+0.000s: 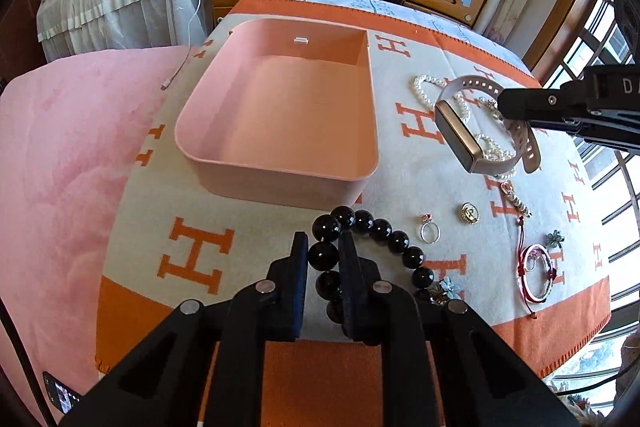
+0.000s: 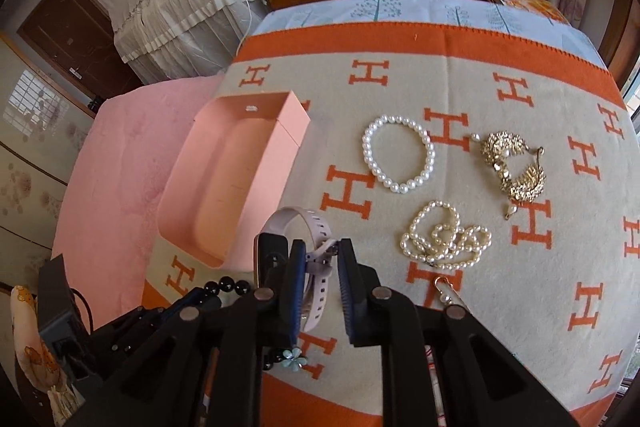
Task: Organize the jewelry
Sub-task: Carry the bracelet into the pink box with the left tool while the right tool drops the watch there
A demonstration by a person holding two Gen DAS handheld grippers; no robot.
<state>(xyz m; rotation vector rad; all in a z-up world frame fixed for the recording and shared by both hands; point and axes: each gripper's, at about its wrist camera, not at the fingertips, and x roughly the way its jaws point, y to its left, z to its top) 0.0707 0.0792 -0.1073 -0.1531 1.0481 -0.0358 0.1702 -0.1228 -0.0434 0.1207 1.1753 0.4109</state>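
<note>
Right now the left gripper (image 1: 323, 259) has its fingers (image 1: 298, 267) pinched narrow on a black round-bead bracelet (image 1: 376, 231), just in front of the empty pink rectangular plastic box (image 1: 280, 163) on the orange-and-beige H-pattern blanket (image 1: 192, 239). Right gripper (image 2: 320, 267) fingers (image 2: 348, 279) are clamped on the strap of a pale pink smartwatch w/ gold-edged body (image 1: 458, 135), lifted clear of the blanket, to the right of the box. White pearl bracelet (image 2: 399, 159), tangled pearl strand (image 2: 444, 237), gold leafy piece (image 2: 514, 167), silver ring (image 1: 430, 231) & pink bangle (image 1: 538, 277) lie loose on the blanket
</note>
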